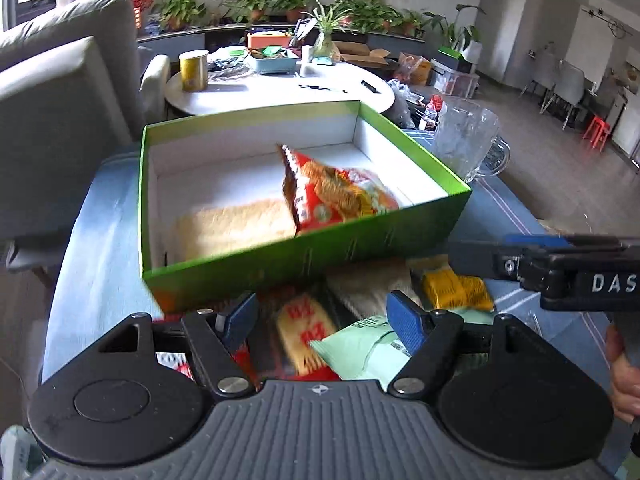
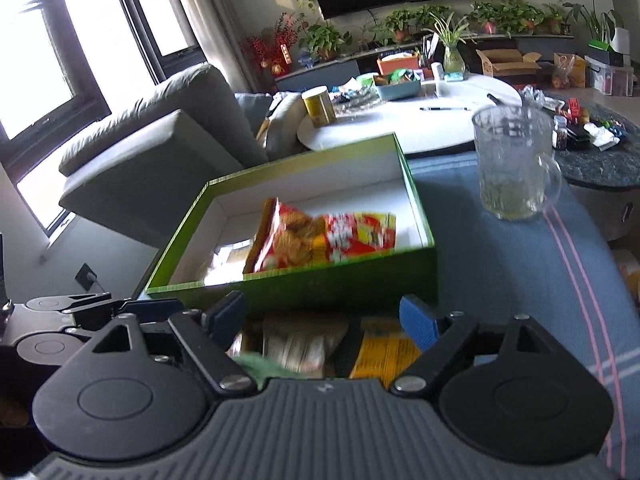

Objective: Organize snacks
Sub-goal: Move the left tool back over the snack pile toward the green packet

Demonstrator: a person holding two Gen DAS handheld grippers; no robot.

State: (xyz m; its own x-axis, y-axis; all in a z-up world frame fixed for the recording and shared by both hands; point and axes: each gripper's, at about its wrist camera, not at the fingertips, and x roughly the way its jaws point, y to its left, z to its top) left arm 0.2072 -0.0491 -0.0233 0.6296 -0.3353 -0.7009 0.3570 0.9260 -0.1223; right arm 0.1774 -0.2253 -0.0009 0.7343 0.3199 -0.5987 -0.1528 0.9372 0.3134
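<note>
Left wrist view: a red snack bag (image 1: 336, 192) lies tilted inside the green box (image 1: 304, 264) on the blue-clothed tabletop (image 1: 100, 240). More snack packets (image 1: 360, 344) lie just before it, under the left gripper (image 1: 320, 320), released and empty; the right gripper (image 2: 324, 316) likewise gapes empty. A glass pitcher (image 2: 512, 164) stands beside the box.

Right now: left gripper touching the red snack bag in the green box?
Apart. In the left wrist view the left gripper has open, empty jaws, short of the green box; the red snack bag lies inside.
</note>
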